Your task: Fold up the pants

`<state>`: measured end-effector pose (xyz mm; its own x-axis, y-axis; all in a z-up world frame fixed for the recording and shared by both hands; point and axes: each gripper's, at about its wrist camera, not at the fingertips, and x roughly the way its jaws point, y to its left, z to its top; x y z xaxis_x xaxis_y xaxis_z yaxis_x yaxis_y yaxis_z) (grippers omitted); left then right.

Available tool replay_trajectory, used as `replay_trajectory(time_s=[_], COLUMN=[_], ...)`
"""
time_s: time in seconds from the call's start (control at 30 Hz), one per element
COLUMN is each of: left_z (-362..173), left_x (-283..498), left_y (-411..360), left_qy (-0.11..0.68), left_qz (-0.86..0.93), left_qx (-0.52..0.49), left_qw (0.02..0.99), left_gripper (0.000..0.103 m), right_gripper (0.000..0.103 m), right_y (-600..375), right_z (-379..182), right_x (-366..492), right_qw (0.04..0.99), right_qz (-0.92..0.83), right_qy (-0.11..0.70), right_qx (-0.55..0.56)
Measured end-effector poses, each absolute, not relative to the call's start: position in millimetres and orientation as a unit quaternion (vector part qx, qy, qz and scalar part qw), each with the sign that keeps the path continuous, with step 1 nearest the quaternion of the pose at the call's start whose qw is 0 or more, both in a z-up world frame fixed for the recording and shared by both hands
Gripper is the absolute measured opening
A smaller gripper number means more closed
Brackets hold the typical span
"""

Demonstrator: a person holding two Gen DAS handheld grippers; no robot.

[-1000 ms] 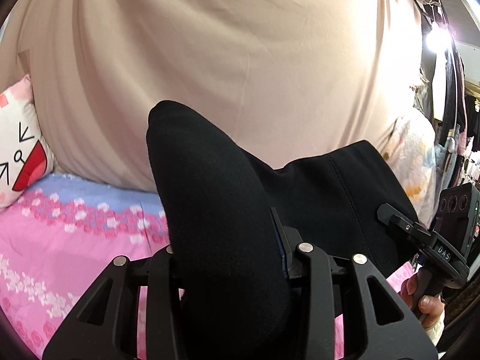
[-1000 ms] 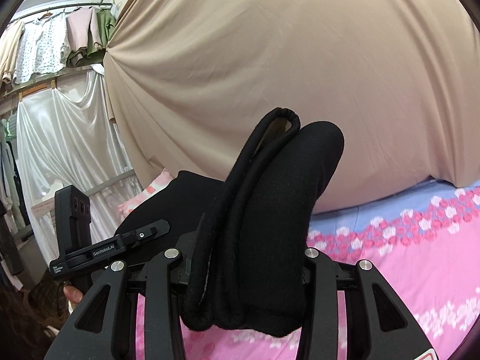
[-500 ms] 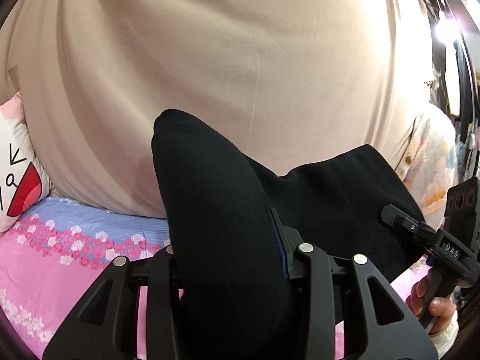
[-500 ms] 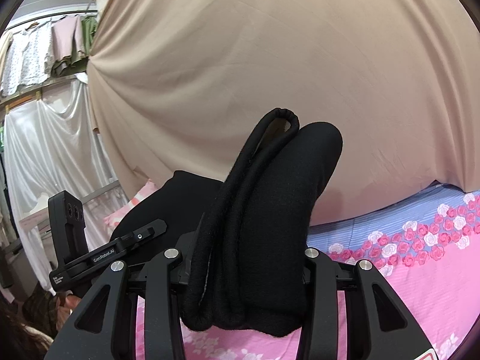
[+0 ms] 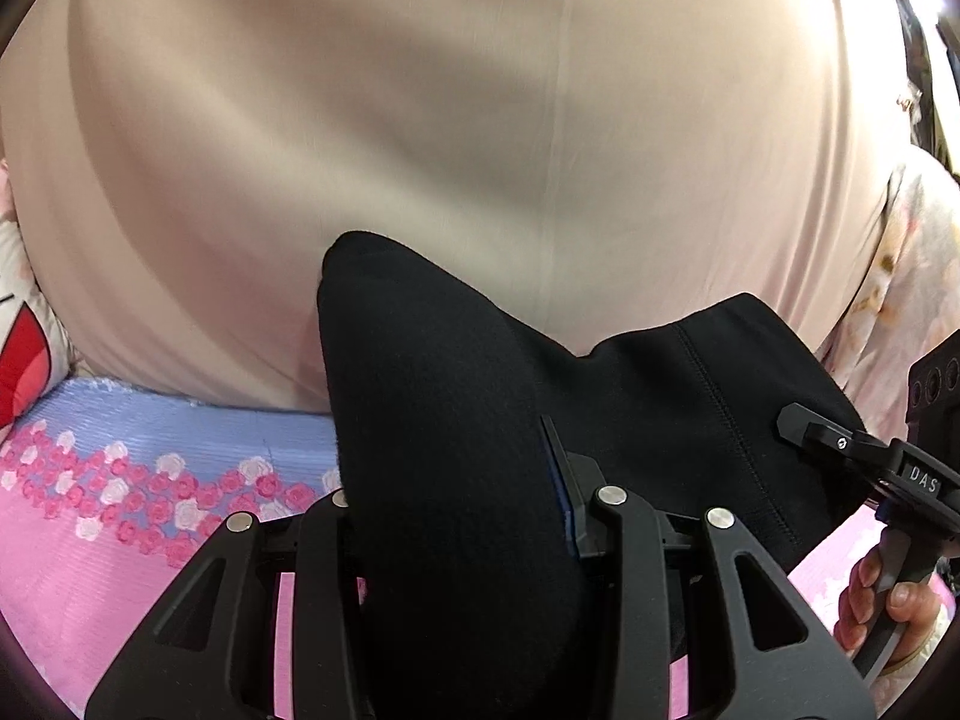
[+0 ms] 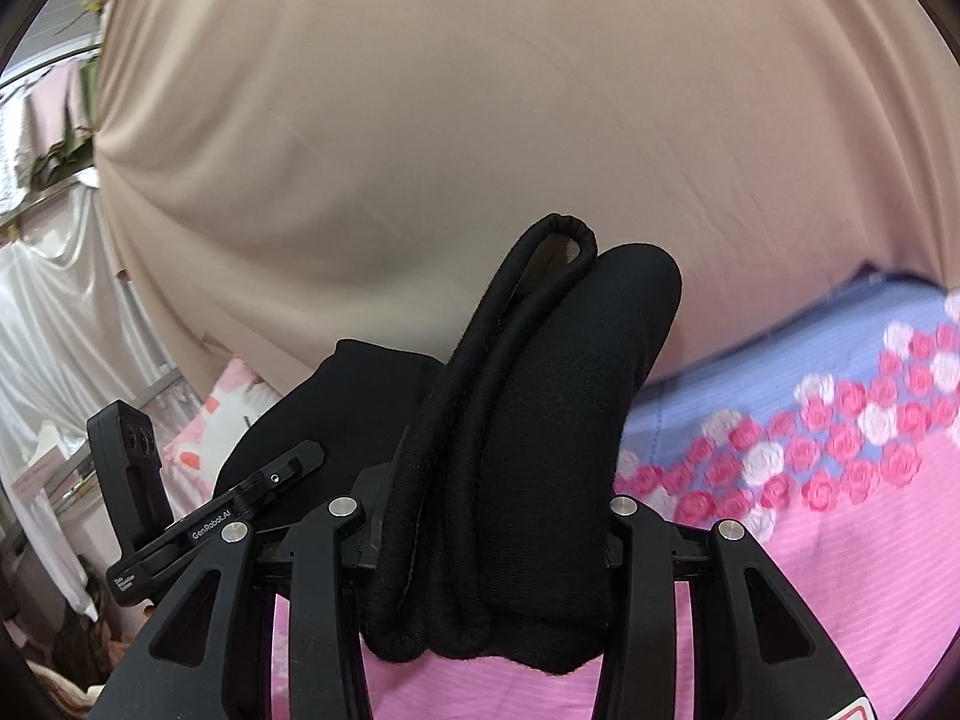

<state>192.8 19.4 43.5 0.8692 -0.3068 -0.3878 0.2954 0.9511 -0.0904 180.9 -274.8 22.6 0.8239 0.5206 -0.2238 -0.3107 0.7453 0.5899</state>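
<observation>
Both grippers, left gripper [image 5: 462, 516] and right gripper [image 6: 486, 516], pinch bunched black pants [image 5: 456, 420] held taut above the pink bed [image 5: 90, 570]; mid-fold carry, I judge, next lowering evenly.

Black pants [image 5: 456, 450], bunched, lifted off bed

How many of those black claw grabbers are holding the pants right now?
2: the left gripper and the right gripper each clamp a bunch of the black pants.
</observation>
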Motion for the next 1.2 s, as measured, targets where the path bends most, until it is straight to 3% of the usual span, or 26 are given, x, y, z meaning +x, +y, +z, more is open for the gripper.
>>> replay_trajectory(time_s=[0.6,0.67,0.7,0.77,0.83,0.97,1.03,1.07,1.13,1.2], left_z=[-49.3,-56.0,-59.1,-63.9,-67.6,-36.2,-13.5,-4.4,21.6,30.1], left_x=[237.1,240.8,246.4,256.3,259.2,226.1,209.3,205.1,201.0,206.2], left_y=[13.5,15.1,18.6,28.6,44.7,74.9,89.8,94.4,95.2,82.2], left_qy=[0.290,0.305,0.323,0.346,0.362,0.338,0.311,0.301,0.289,0.296], left_qz=[-0.118,-0.113,-0.110,-0.113,-0.097,-0.059,-0.016,-0.010,-0.022,-0.060], left_qx=[0.011,0.010,0.000,-0.027,-0.053,-0.030,-0.015,-0.017,-0.046,-0.081], left_qw=[0.950,0.945,0.940,0.931,0.925,0.939,0.950,0.954,0.956,0.950], left_gripper=[0.038,0.043,0.047,0.056,0.080,0.080,0.095,0.096,0.096,0.097], right_gripper=[0.040,0.046,0.055,0.056,0.058,0.065,0.066,0.062,0.019,0.012], right_y=[-269.4,-274.2,-275.6,-282.3,-288.0,-316.7,-334.4,-336.4,-320.2,-283.9], right_z=[-71.3,-82.3,-86.5,-93.9,-92.2,-73.4,-43.6,-32.8,-4.5,13.9], right_x=[228.5,235.5,238.7,241.7,237.5,202.5,171.5,164.6,168.7,188.3], right_qw=[0.892,0.879,0.872,0.856,0.851,0.862,0.895,0.903,0.912,0.918], right_qz=[0.174,0.160,0.156,0.160,0.166,0.105,0.031,0.024,0.074,0.115], right_qy=[0.312,0.344,0.359,0.380,0.395,0.385,0.332,0.314,0.302,0.312], right_qx=[0.275,0.290,0.294,0.312,0.305,0.312,0.297,0.293,0.268,0.215])
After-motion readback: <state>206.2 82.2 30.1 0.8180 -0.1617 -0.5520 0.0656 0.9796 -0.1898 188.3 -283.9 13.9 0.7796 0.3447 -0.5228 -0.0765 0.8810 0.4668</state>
